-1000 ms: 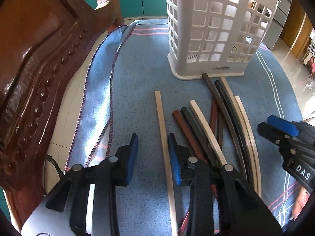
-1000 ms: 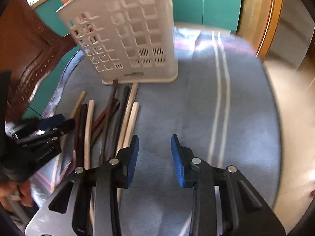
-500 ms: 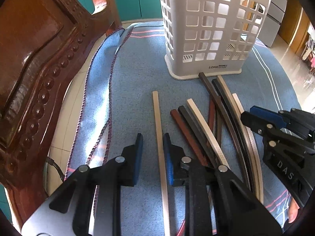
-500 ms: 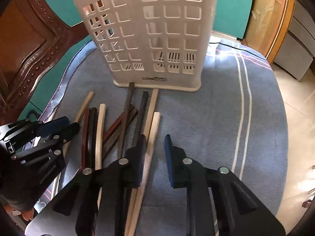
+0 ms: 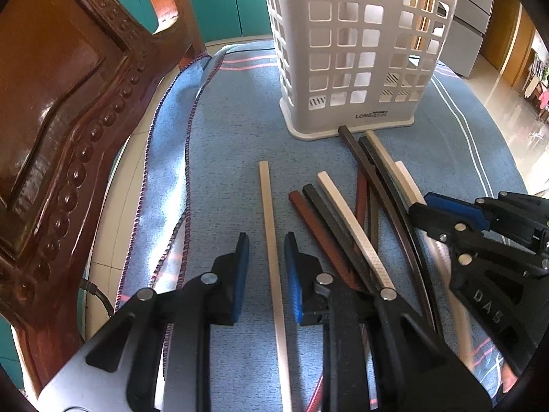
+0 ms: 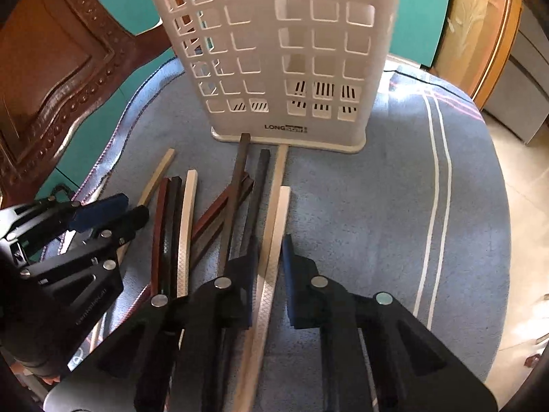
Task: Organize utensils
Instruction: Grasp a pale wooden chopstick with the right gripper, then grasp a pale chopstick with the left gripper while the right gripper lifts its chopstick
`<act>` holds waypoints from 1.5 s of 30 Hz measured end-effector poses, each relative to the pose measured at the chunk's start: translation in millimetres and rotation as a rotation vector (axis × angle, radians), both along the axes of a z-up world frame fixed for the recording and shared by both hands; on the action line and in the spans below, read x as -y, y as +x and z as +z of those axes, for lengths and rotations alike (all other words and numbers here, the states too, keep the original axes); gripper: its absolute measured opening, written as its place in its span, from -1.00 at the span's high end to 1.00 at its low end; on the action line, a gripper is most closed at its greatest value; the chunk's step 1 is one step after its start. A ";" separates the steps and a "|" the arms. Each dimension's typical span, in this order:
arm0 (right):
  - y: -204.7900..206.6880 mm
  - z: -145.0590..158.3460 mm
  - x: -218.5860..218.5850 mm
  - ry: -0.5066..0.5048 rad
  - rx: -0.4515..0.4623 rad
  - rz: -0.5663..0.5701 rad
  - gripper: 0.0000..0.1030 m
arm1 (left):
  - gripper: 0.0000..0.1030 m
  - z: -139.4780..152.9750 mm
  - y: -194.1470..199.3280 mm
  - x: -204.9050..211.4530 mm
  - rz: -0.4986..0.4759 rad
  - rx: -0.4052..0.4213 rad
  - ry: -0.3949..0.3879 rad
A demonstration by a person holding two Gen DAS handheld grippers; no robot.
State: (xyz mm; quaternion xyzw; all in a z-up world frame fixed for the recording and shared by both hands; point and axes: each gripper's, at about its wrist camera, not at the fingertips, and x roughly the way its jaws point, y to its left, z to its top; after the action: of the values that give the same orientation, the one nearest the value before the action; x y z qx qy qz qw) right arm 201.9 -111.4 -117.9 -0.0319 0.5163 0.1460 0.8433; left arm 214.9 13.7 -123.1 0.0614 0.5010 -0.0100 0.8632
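Now both grippers are down over the sticks on the blue cloth [image 5: 223, 130]. In the left wrist view, the left gripper [image 5: 266, 264] has its jaws drawn in narrow, and a lone cream chopstick [image 5: 269, 226] runs straight up the gap between them, a sliver of cloth showing on either side, so the pads are not pressing it. That stick lies apart from the pile of dark, red-brown and pale chopsticks [image 5: 346, 226], which sits just off the right-hand jaw.

Over in the right wrist view, the right gripper [image 6: 269, 267] has just been closing in, jaws narrow now, with a pale textured chopstick [image 6: 274, 240] lying lengthwise between them. It looks tight against the left-hand pad; a thin gap shows on the other side, and whether it is truly pinched I cannot tell. The other sticks fan out beyond the left-hand jaw.

Ahead of both sets of jaws, past the stick tips, stands the white perforated utensil holder [image 6: 284, 51], upright, with two dark sticks touching its base.
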 end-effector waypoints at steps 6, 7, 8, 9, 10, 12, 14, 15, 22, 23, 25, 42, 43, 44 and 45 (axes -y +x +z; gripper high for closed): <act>-2.1 8.2 17.5 -0.001 0.028 -0.017 0.76 | 0.57 6.4 -8.4 2.4 -0.007 0.014 -0.004; -3.1 11.4 21.6 -0.005 0.037 -0.024 0.76 | 0.57 7.9 -10.3 3.0 -0.010 0.018 -0.004; -4.0 13.9 24.8 -0.014 0.047 -0.031 0.76 | 0.57 9.1 -12.1 3.3 -0.011 0.021 -0.004; -5.2 16.5 28.2 -0.024 0.062 -0.037 0.76 | 0.57 11.7 -15.2 4.9 -0.016 0.029 -0.004; -5.1 18.2 31.4 -0.028 0.068 -0.041 0.76 | 0.57 13.9 -17.0 5.9 -0.020 0.036 -0.003; -8.7 20.1 39.4 -0.032 0.080 -0.049 0.76 | 0.57 19.2 -22.8 10.4 -0.034 0.055 0.003; -7.6 20.2 43.7 -0.048 0.092 -0.059 0.76 | 0.57 22.9 -27.4 15.7 -0.049 0.070 0.010; -8.2 20.5 45.1 -0.064 0.101 -0.065 0.76 | 0.57 25.3 -30.6 19.4 -0.059 0.080 0.017; -16.8 24.0 48.2 -0.171 0.193 -0.084 0.76 | 0.57 27.8 -33.2 29.1 -0.090 0.089 0.039; -17.4 23.7 47.6 -0.178 0.198 -0.083 0.76 | 0.57 28.2 -34.3 29.8 -0.090 0.088 0.039; -21.6 23.7 44.8 -0.192 0.210 -0.082 0.76 | 0.57 29.0 -35.9 29.0 -0.090 0.089 0.039; -26.8 22.8 39.5 -0.273 0.265 -0.119 0.76 | 0.44 26.4 -31.8 26.6 -0.094 0.085 0.046; -26.8 23.5 39.6 -0.281 0.272 -0.123 0.75 | 0.42 26.3 -31.6 26.8 -0.093 0.085 0.046; -26.5 24.1 39.9 -0.284 0.276 -0.128 0.74 | 0.38 26.4 -31.7 26.9 -0.094 0.086 0.047; -26.2 24.3 40.9 -0.280 0.277 -0.132 0.74 | 0.37 26.4 -31.6 26.6 -0.092 0.088 0.049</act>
State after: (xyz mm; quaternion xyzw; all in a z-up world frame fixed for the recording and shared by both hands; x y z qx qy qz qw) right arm 175.7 -152.3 -93.6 -0.1347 0.4118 0.0116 0.9012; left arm 183.3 -12.9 -96.7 0.1059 0.4593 -0.0349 0.8812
